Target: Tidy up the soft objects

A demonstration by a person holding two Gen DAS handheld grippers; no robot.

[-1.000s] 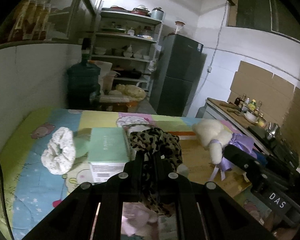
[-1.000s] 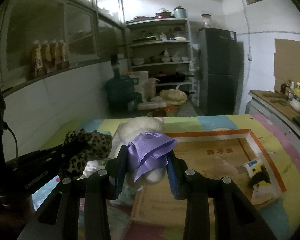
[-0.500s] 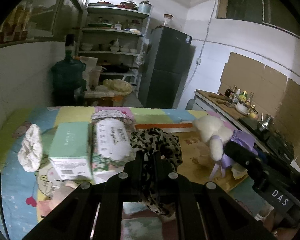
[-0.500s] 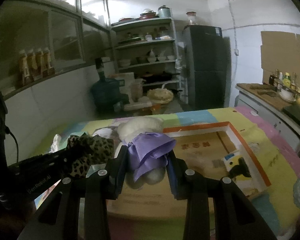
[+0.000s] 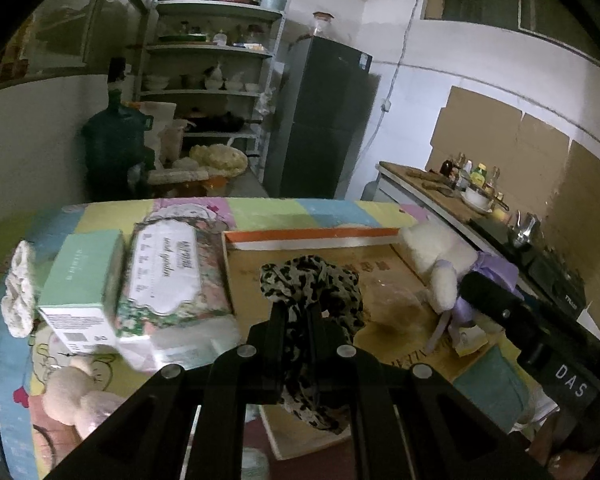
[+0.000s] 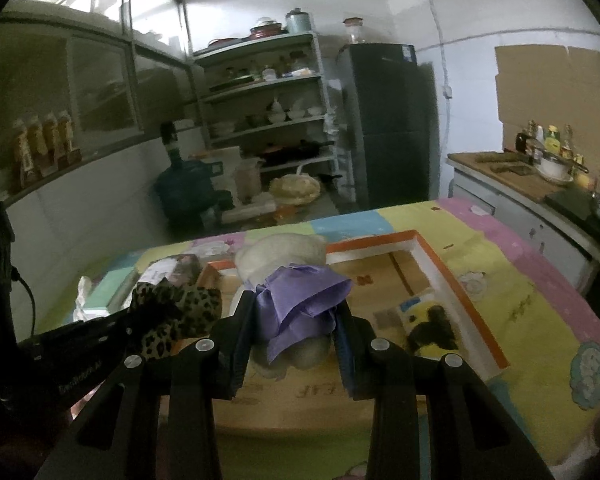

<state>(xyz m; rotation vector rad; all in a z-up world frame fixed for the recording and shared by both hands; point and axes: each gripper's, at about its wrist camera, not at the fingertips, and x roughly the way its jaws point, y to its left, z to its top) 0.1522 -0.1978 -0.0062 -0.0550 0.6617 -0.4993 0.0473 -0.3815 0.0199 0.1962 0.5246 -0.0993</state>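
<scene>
**Two soft items carried over the cardboard tray**

In a dim kitchen storeroom, a counter under a pastel cartoon cloth [image 5: 268, 208] holds a shallow cardboard tray [image 6: 452, 280] with an orange rim. Over the last second both claws have travelled across from the mint box [image 5: 82, 276] and floral tissue pack [image 5: 172, 276] side towards the tray, which suggests a drop-off is close. The left claw [image 5: 296, 316] is clamped shut on a leopard-print scrunchie [image 5: 312, 284], which bunches above its tips. The right claw [image 6: 296, 320] grips a white plush toy [image 6: 280, 252] by its purple bow [image 6: 304, 296], over the tray's near half.
</scene>
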